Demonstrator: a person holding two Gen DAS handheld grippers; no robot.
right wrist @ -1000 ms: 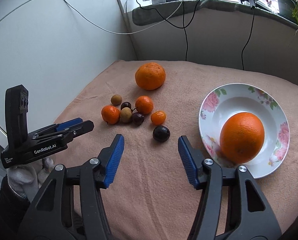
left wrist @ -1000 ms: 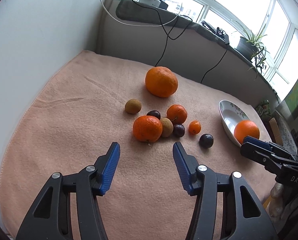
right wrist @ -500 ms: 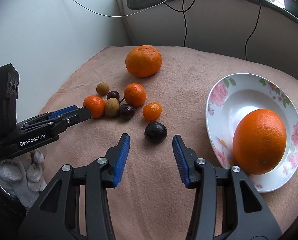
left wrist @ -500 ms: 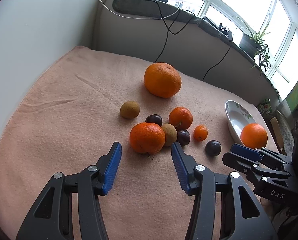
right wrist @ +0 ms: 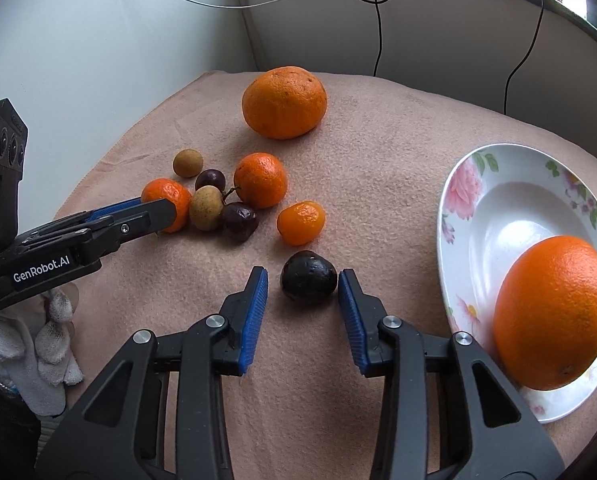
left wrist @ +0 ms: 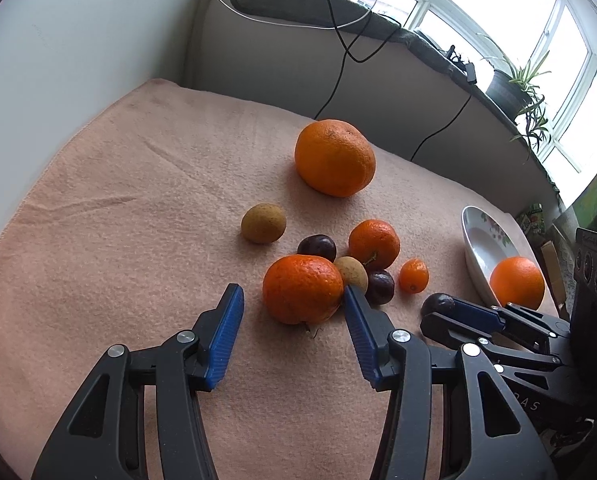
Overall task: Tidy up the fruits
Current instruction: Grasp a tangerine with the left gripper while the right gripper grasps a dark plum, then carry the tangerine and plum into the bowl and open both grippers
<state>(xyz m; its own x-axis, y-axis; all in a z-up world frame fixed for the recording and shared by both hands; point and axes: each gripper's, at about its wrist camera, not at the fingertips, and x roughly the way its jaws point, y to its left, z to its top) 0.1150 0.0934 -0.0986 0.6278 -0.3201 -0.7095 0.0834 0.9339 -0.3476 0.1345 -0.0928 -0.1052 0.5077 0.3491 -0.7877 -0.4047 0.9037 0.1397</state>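
Closing its jaws around the dark plum [right wrist: 308,276] without yet pinching, the right gripper [right wrist: 302,284] works near the plate [right wrist: 458,216] at the cloth's right edge, which holds one orange [right wrist: 552,312], while the left gripper [left wrist: 292,300] gapes beside a tangerine [left wrist: 302,294] among the loose fruit.

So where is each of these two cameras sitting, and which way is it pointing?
Left wrist view: rides on the left tongs, looking forward and down along their blue-padded fingers at a mandarin lying between them on the peach cloth; the right tongs show at the right edge.
Right wrist view: rides on the right tongs, which have just been closing around a dark fruit beside the flowered plate; the left tongs and a gloved hand show on the left.
Shared: the fruit cluster, plate and window wall.
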